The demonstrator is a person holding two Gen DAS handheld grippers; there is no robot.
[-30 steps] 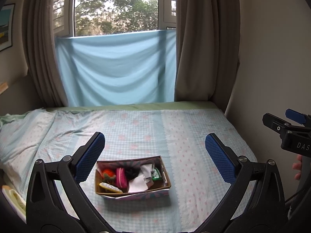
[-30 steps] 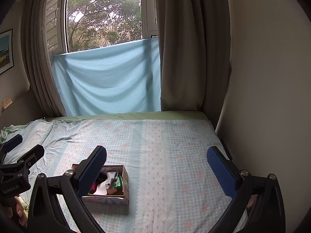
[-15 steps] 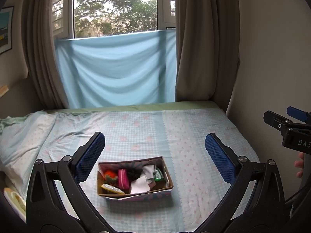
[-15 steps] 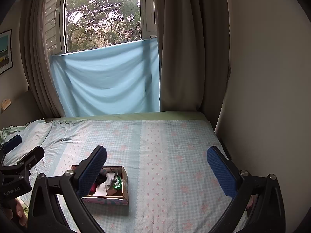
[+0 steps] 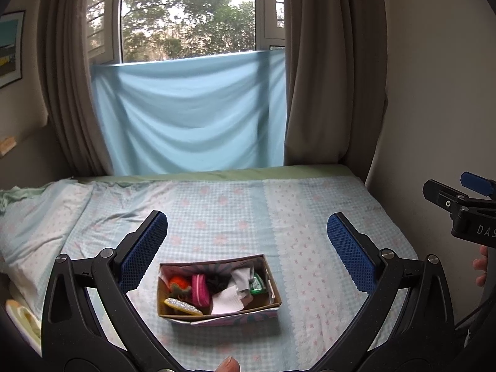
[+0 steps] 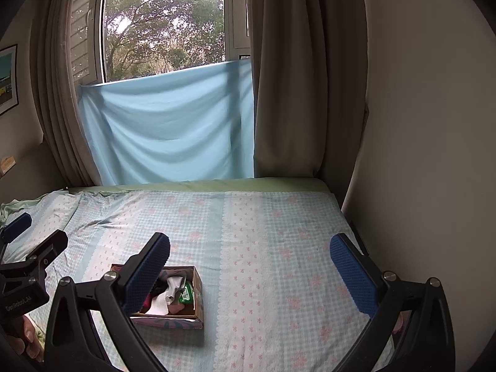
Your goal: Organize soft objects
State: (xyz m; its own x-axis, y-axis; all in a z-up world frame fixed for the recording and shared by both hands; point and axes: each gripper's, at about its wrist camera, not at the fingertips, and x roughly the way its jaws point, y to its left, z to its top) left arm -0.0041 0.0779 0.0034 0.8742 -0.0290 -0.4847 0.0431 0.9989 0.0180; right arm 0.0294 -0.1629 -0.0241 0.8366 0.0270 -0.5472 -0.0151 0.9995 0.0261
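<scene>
Slightly lower in the left wrist view than a second ago: cardboard box point(image 5: 217, 291), otherwise unmoved on the bed; both grippers held as before.

Left gripper point(image 5: 246, 252): jaws spread wide, holding nothing; box framed between them, well beyond the tips, nearer the left finger.
Right gripper point(image 6: 249, 266): jaws spread wide, holding nothing; box point(image 6: 186, 303) partly hidden behind the left finger, near the bed's left side.

Box contents, packed touching: orange plush piece point(image 5: 179, 282) at left, pink pouch point(image 5: 200, 290) beside it, glittery flat item point(image 5: 183, 306) at the near left corner, white cloth point(image 5: 229, 299) in the middle, dark piece behind it, green packet point(image 5: 256, 284) against the right wall.

Bed point(image 5: 279, 217): pale blue checked sheet with pink flowers, rumpled toward the left edge, green sheet along the far edge.
Room: window point(image 5: 189, 12) with trees outside, light blue cloth point(image 5: 192, 117) hung across its lower half, grey-brown curtains point(image 5: 328, 68) on both sides, plain wall at right, framed picture point(image 5: 9, 46) at left.

Nothing lying between jaws and box.
</scene>
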